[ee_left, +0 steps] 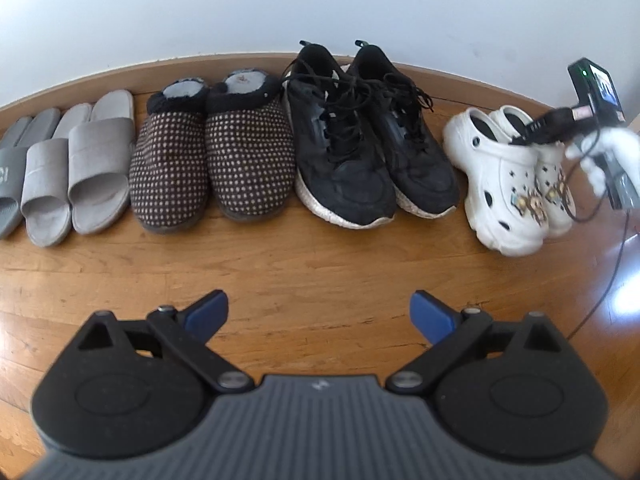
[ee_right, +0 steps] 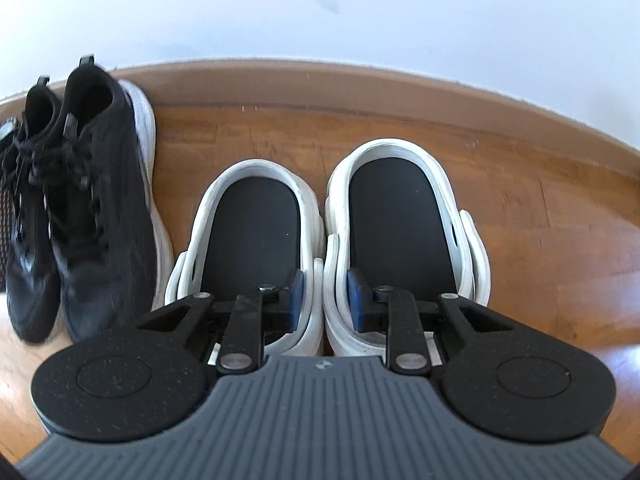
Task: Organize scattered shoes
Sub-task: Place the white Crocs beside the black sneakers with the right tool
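Observation:
Along the wall stands a row of pairs: grey slides (ee_left: 80,168), dotted brown slippers (ee_left: 212,160), black sneakers (ee_left: 372,152) and white clogs (ee_left: 508,184). My left gripper (ee_left: 320,312) hangs open over bare floor in front of the row, holding nothing. In the right wrist view the white clogs (ee_right: 400,224) sit side by side, heels toward the wall. My right gripper (ee_right: 326,300) is shut on their two touching inner walls, one blue pad inside each clog. The black sneakers (ee_right: 92,208) lie just left of them.
A white wall (ee_left: 320,8) and a wooden baseboard (ee_left: 240,60) run behind the shoes. A white-gloved hand (ee_left: 600,152) with the right gripper's camera and a black cable (ee_left: 616,256) shows at the right edge. Wooden floor (ee_left: 320,256) lies in front.

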### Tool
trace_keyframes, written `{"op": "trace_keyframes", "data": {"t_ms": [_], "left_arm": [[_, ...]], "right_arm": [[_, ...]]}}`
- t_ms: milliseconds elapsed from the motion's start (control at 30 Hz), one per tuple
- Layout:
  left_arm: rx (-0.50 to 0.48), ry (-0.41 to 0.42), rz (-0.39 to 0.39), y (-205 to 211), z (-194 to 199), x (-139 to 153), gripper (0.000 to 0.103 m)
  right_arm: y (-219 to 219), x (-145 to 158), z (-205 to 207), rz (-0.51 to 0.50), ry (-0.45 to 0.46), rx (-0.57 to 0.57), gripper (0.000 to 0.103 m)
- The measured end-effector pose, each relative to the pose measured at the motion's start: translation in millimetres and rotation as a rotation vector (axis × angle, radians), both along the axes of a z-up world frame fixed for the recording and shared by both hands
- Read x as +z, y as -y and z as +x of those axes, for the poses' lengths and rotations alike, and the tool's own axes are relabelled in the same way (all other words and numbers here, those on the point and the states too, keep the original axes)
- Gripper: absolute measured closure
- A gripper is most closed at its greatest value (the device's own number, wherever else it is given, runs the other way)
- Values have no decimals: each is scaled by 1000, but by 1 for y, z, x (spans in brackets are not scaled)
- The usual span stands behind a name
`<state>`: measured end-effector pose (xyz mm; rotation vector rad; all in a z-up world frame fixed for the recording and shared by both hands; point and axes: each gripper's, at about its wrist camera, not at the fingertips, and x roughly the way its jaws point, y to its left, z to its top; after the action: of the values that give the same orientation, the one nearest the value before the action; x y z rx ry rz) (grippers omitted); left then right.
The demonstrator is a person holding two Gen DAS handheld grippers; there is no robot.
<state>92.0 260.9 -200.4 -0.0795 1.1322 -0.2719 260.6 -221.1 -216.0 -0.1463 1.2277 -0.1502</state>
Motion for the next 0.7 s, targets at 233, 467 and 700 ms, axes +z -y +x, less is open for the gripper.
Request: {"op": "trace_keyframes", "data": {"t_ms": [233,467,700], "left_arm": [[27,-22,4,-5,6,-9,5],[41,-24,4,-10,13,-11,5],[48,-25,-2,-13,14,-14,5]], "right_arm": [[-7,-4,36,-8,42,0,81],[-11,-6,64,-18,52,-22,81],[-10,-10,70,-17,61,-51,80]]}}
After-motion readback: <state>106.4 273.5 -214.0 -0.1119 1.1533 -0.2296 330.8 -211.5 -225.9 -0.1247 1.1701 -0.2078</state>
